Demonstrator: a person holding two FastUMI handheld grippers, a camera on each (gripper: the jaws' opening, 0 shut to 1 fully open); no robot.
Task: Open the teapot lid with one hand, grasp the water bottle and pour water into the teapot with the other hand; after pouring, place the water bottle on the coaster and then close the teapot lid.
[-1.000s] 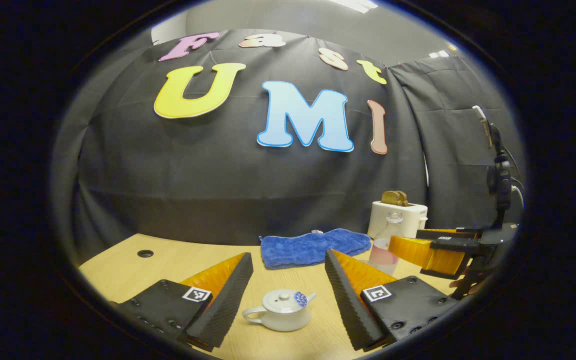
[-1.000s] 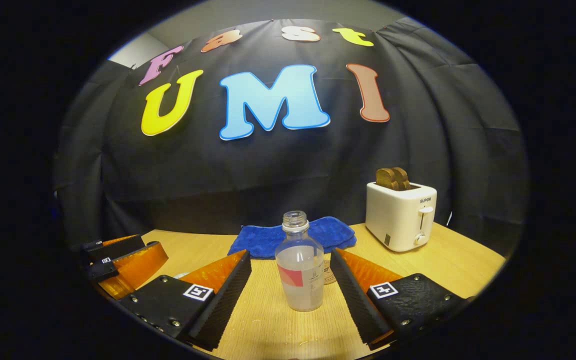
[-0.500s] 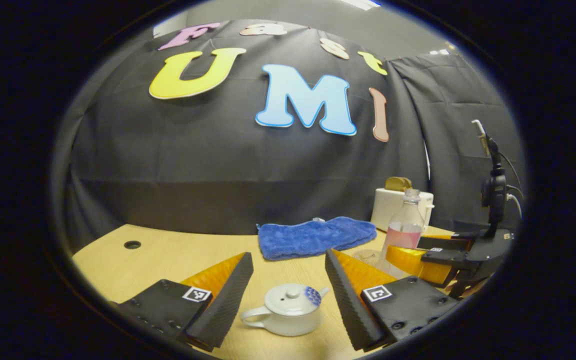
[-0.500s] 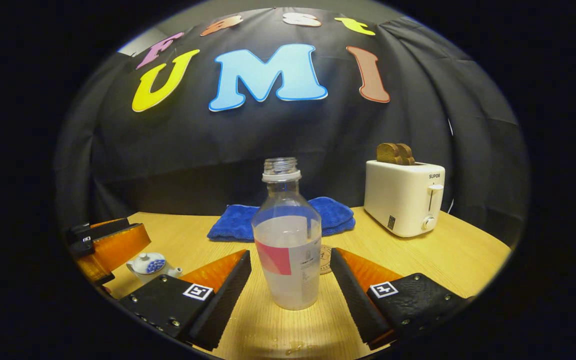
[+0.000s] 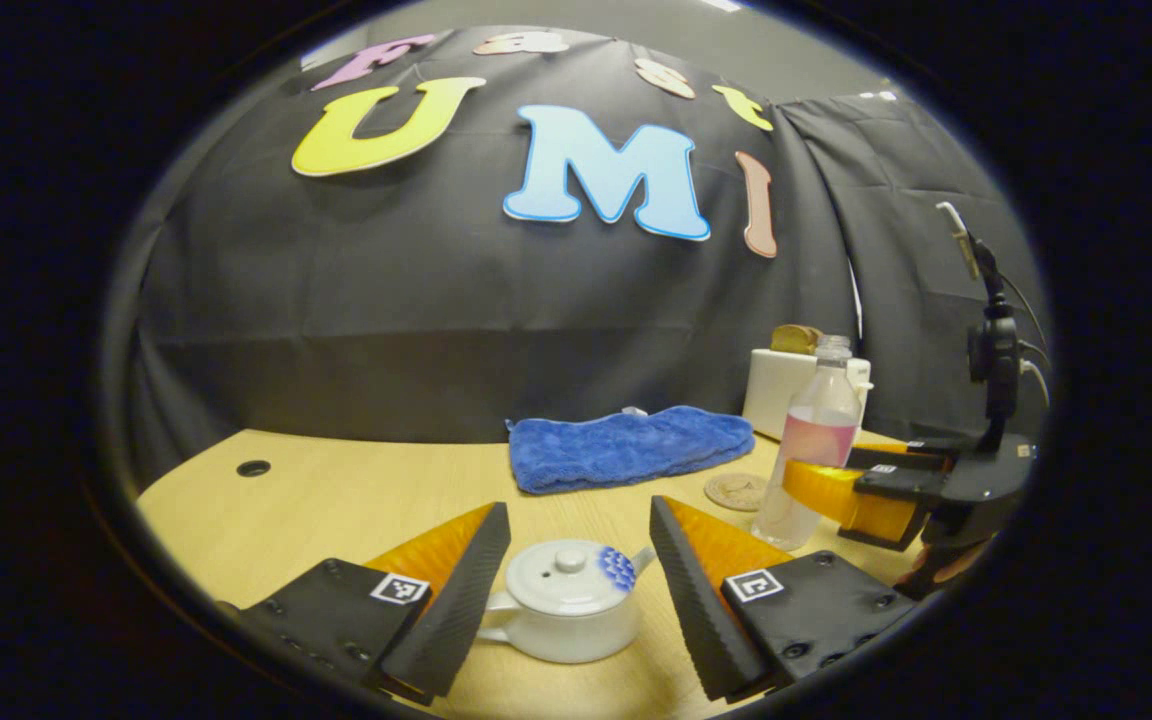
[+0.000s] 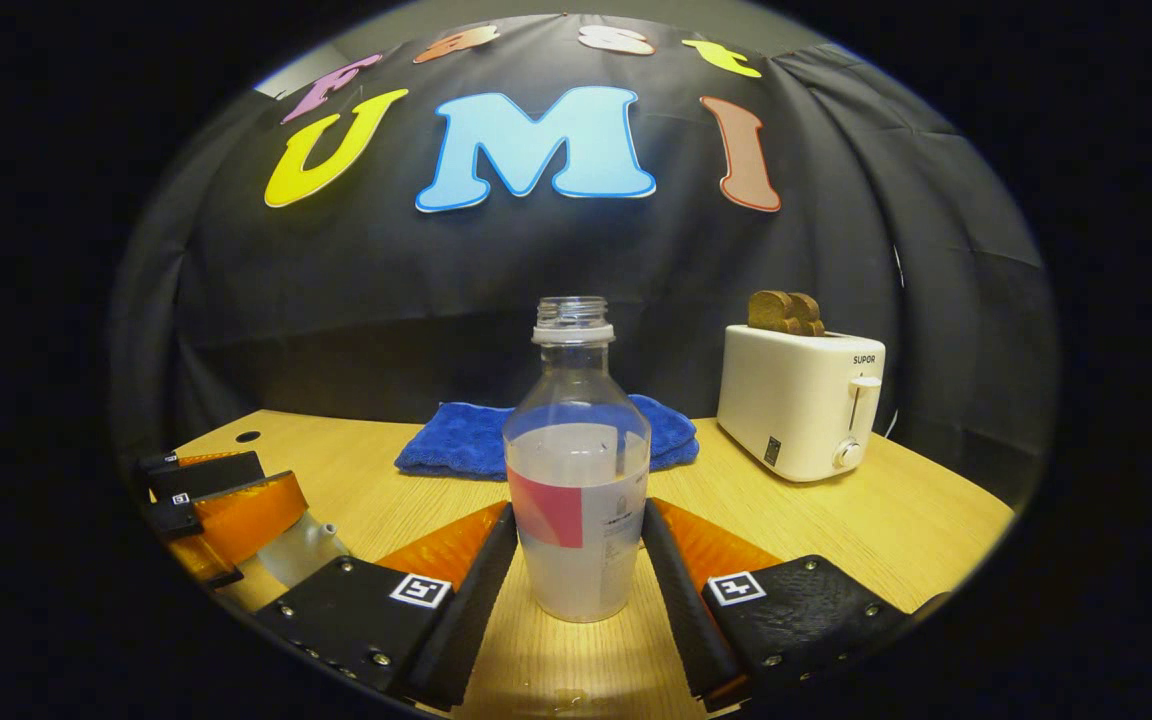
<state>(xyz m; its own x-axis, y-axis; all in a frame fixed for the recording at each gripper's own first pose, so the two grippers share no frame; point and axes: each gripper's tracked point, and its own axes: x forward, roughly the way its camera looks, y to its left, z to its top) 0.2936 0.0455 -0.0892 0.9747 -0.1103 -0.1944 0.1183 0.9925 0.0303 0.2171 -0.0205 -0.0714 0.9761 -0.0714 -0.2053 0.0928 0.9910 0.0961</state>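
Right gripper view: white toaster (image 6: pixel 802 400) front reads "SUPOR".

Your left gripper (image 5: pixel 574 590) has its fingers spread either side of the teapot (image 5: pixel 564 613), lid (image 5: pixel 568 572) on. To the right your other gripper (image 5: pixel 861 490) is at the bottle (image 5: pixel 814 445), just beside the coaster (image 5: pixel 735 491). Behind lie a blue cloth (image 5: pixel 629 447) and toaster (image 5: pixel 781 387).

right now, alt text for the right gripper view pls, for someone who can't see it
The right gripper closes its two fingers around an uncapped, partly filled water bottle standing upright on a wooden table. Behind it lie a blue towel and a white toaster holding bread; the left gripper sits at lower left by the teapot.
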